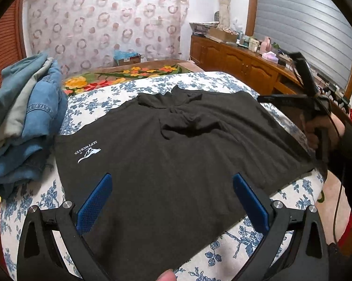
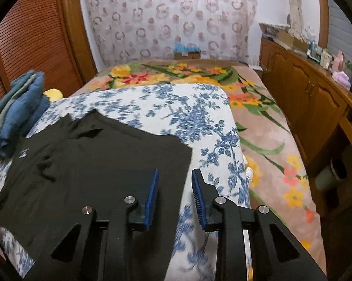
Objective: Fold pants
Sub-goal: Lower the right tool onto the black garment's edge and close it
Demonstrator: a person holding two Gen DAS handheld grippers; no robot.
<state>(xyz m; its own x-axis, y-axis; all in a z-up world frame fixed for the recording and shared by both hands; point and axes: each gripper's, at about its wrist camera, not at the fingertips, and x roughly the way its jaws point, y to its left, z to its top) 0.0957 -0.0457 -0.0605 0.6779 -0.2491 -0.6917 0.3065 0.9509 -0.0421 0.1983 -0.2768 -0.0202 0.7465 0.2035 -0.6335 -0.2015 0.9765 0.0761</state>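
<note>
- One big bed [image 2: 265, 145] fills the room, with a pink blanket full of yellow and orange flowers.
- One white cover with blue flowers [image 2: 176, 107] lies on top of the bed, on its near part.
- One long brown cupboard [image 2: 300, 89] stands at about 2 o'clock in the right wrist view, with many small things on top that are too blurry to count.
- One curtain with ring shapes [image 1: 101, 21] hangs at 12 o'clock, behind the bed.
- One pair of black pants [image 1: 166, 154] lies spread flat on the blue-flower cover. It has one small white logo [image 1: 88, 153] at about 9 o'clock in the left wrist view, and a bunch of wrinkles near its far edge.
- One pile of blue jeans clothes [image 1: 28, 121] sits at 9 o'clock, just beside the pants. How many pieces are in it I cannot tell.
- The left gripper [image 1: 172, 201] hangs over the near part of the pants. Its two blue pads are wide apart and nothing is pinched.
- The right gripper [image 2: 174, 196] is at the right edge of the pants, at 6 o'clock. Its two blue pads are close but there is a gap, with no cloth in it.
- One hand [image 1: 316, 128] holds the right gripper's handle, at 3 o'clock in the left wrist view.
</note>
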